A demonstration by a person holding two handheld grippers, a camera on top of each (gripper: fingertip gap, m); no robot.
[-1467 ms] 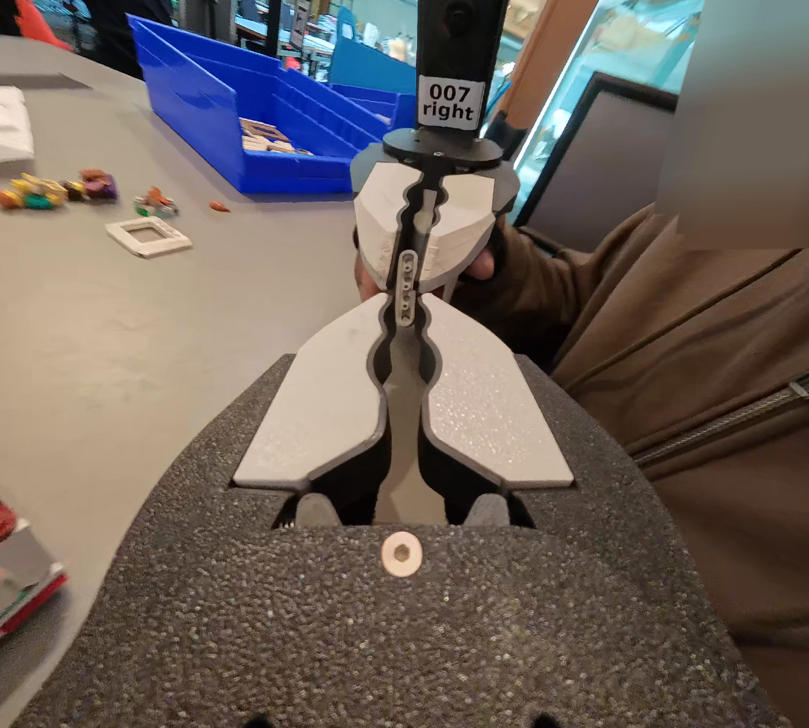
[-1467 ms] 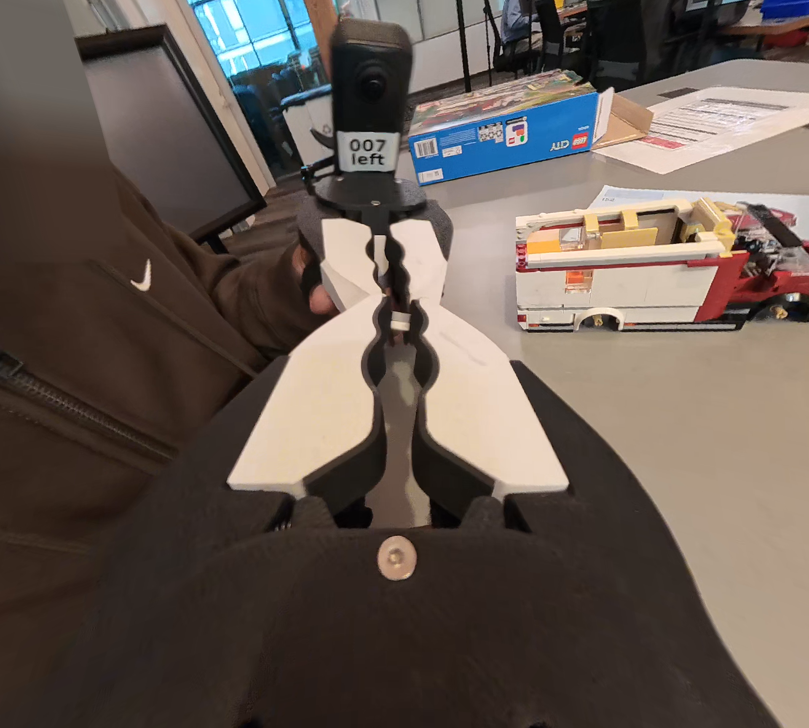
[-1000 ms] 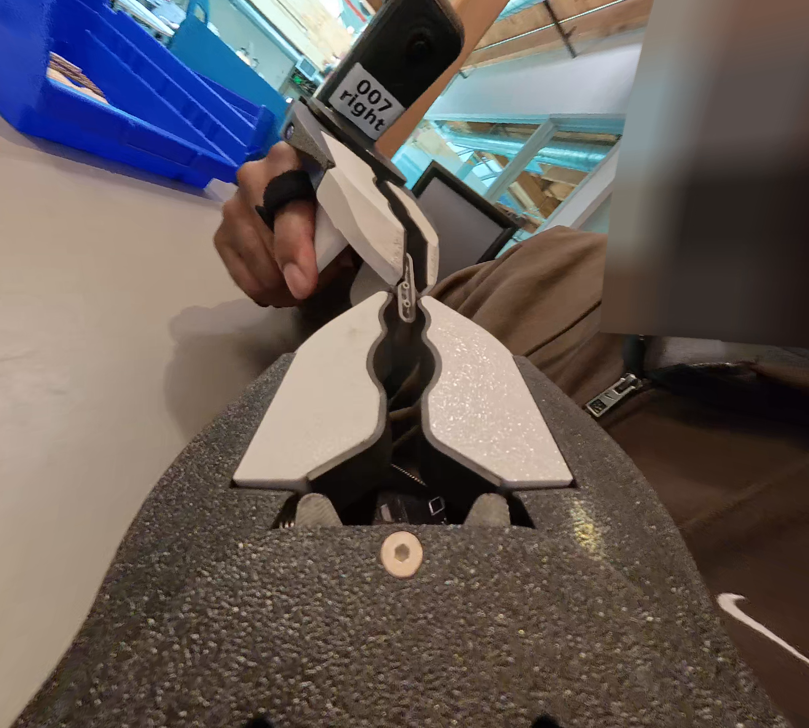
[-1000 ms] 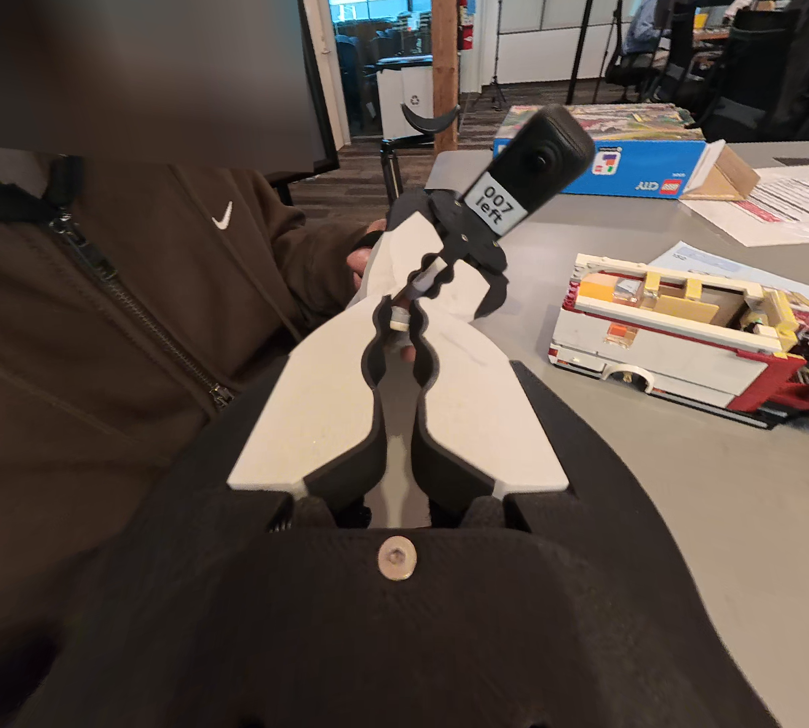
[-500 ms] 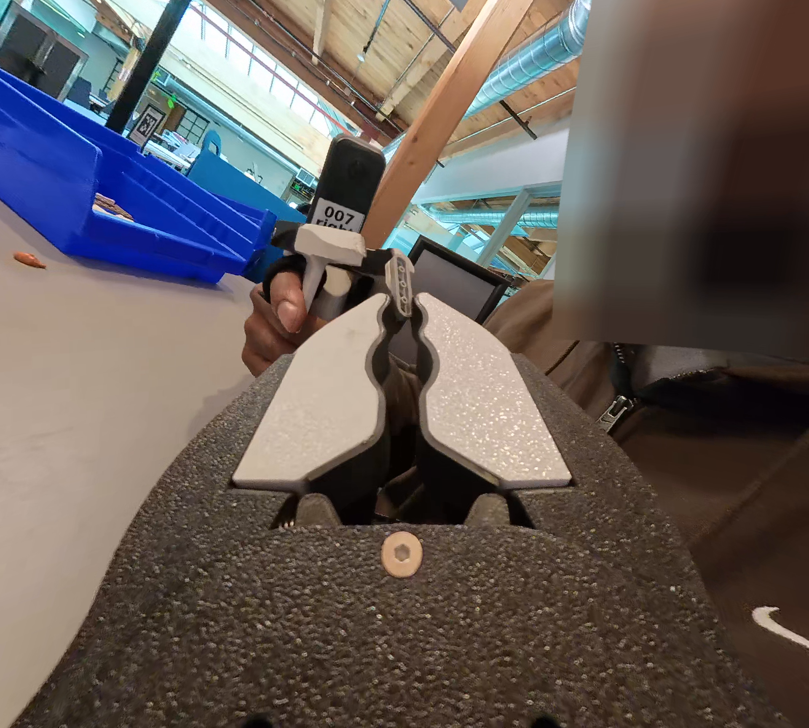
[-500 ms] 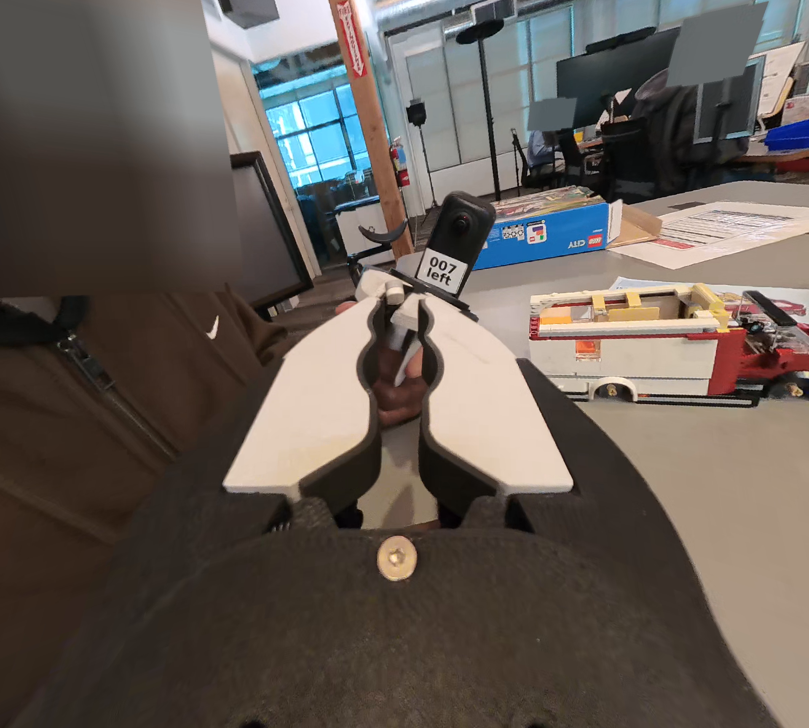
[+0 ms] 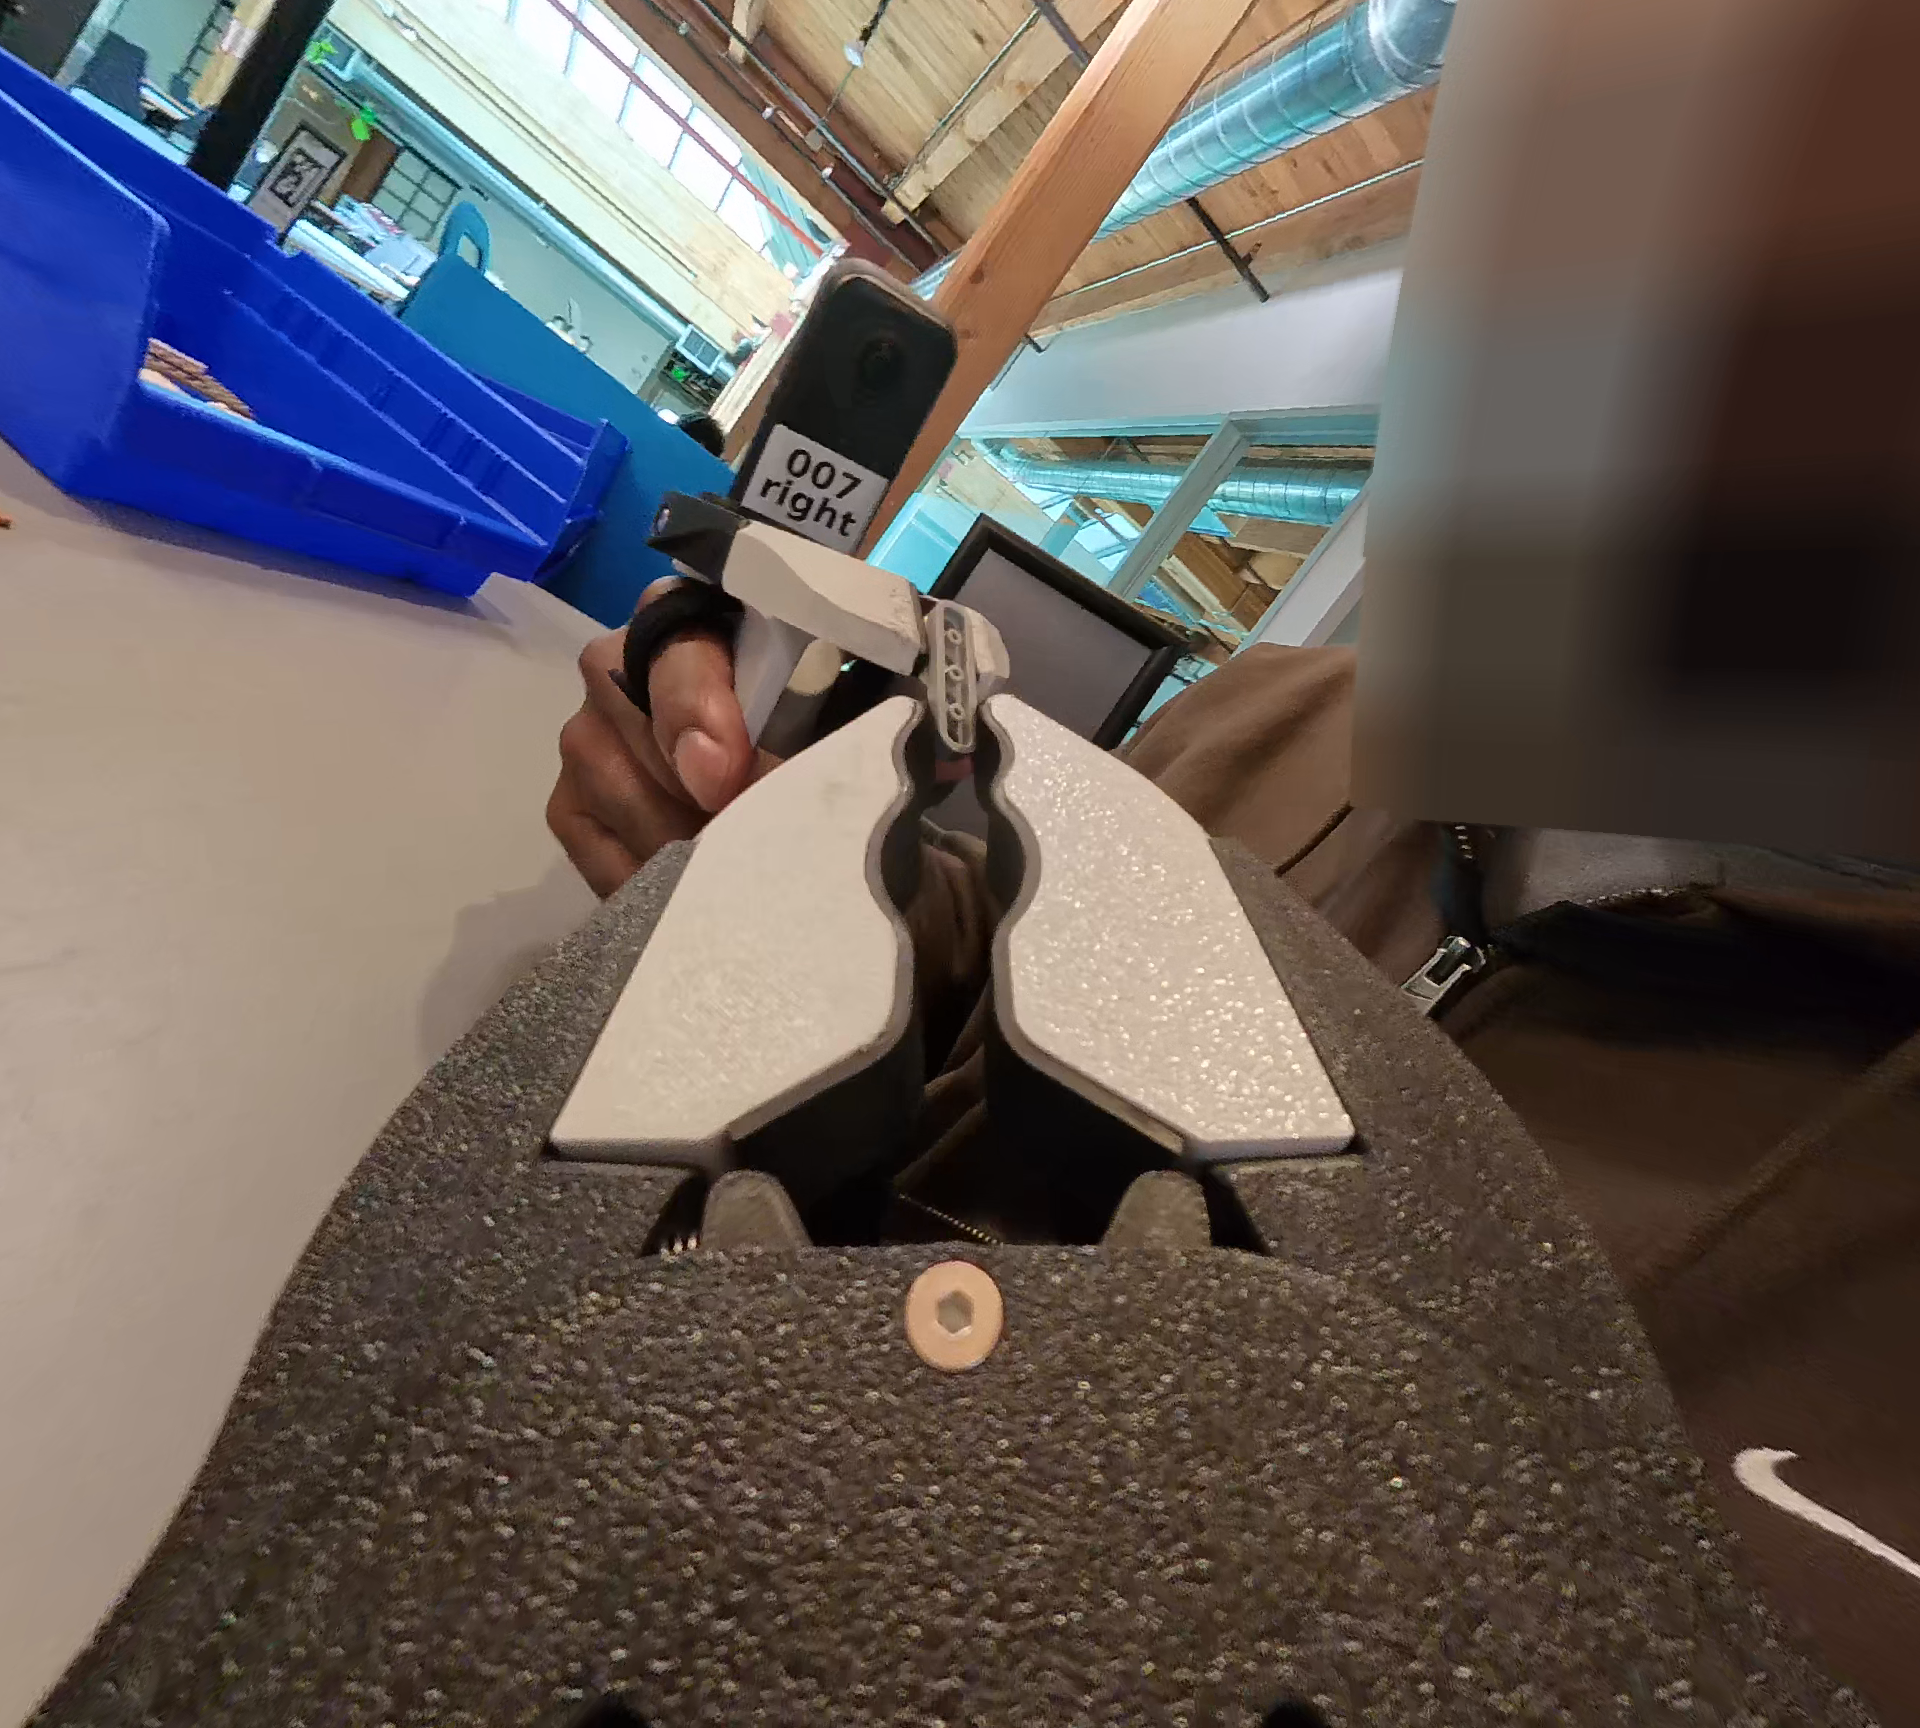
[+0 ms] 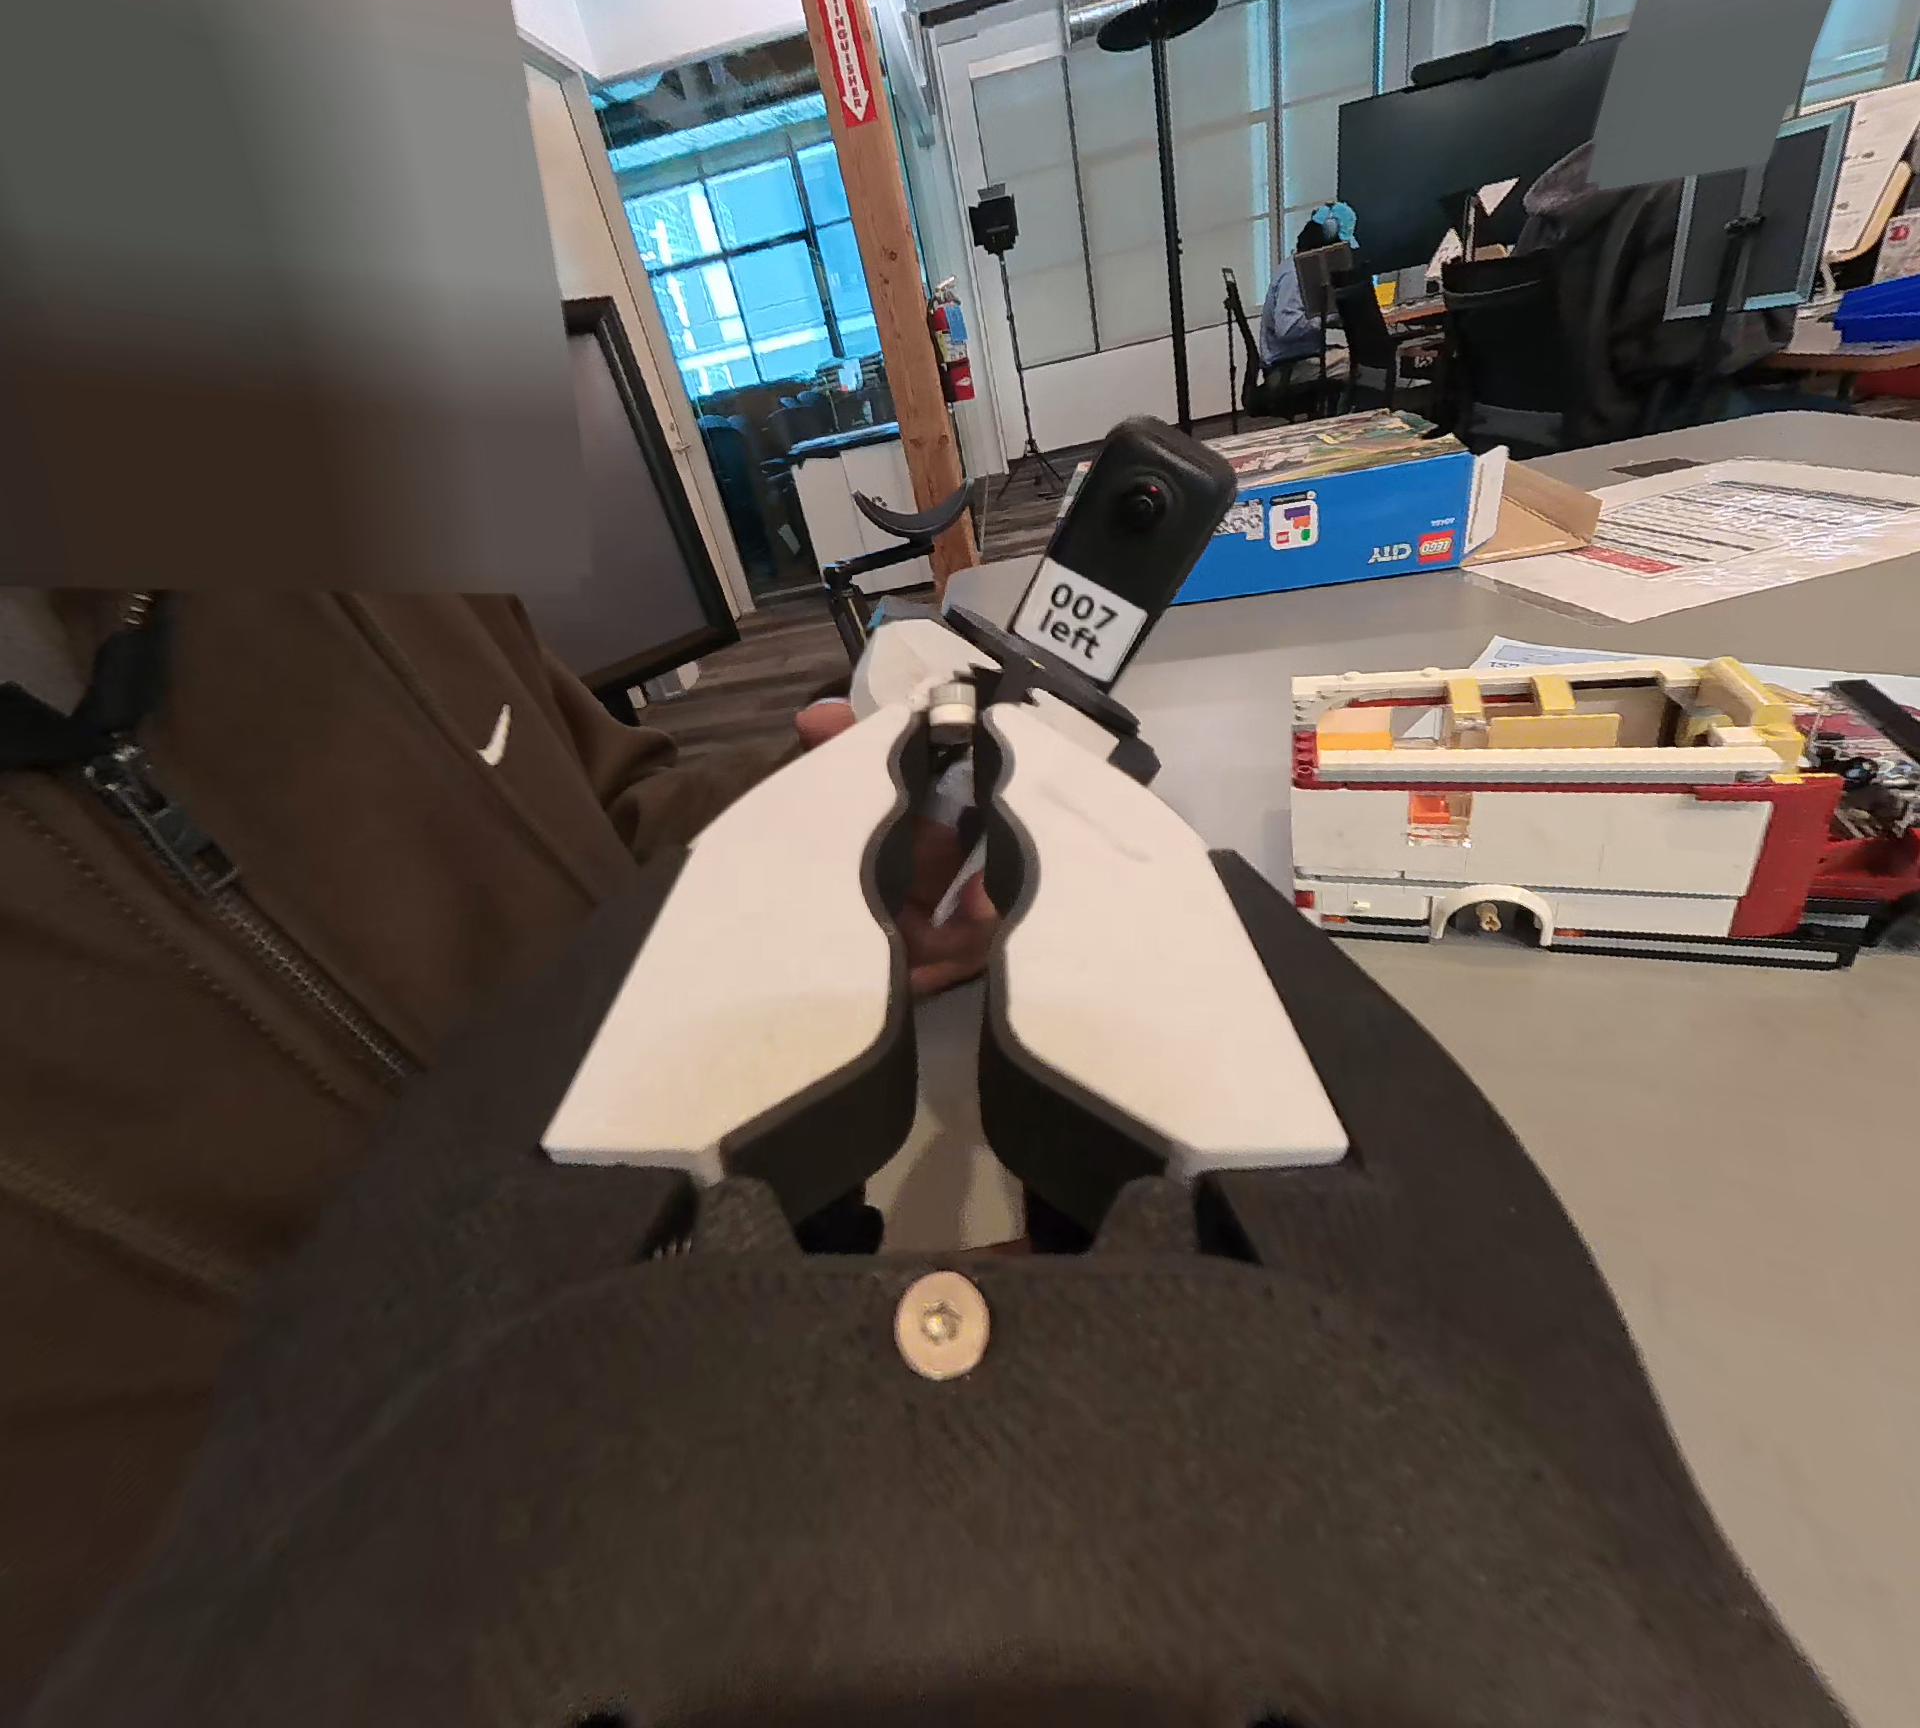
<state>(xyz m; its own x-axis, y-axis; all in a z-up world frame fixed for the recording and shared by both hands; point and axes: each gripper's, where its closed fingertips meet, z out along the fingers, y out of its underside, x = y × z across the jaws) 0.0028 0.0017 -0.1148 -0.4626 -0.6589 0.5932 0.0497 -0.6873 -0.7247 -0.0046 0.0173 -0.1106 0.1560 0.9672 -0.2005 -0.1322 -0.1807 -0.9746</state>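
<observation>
Left gripper (image 7: 954, 722) — clamped on a grey holed beam piece (image 7: 958, 676). Right gripper (image 8: 954, 722) — clamped on a small white round piece (image 8: 951, 704) (against that beam's end). Both left of the brick-built truck (image 8: 1558, 805).

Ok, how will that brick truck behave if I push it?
The truck is long and low, so it probably won't tip. Its white wheel arch seems to have no wheel, so it may drag rather than roll. Built from many small bricks, roof open: likely fragile if squeezed.
</observation>
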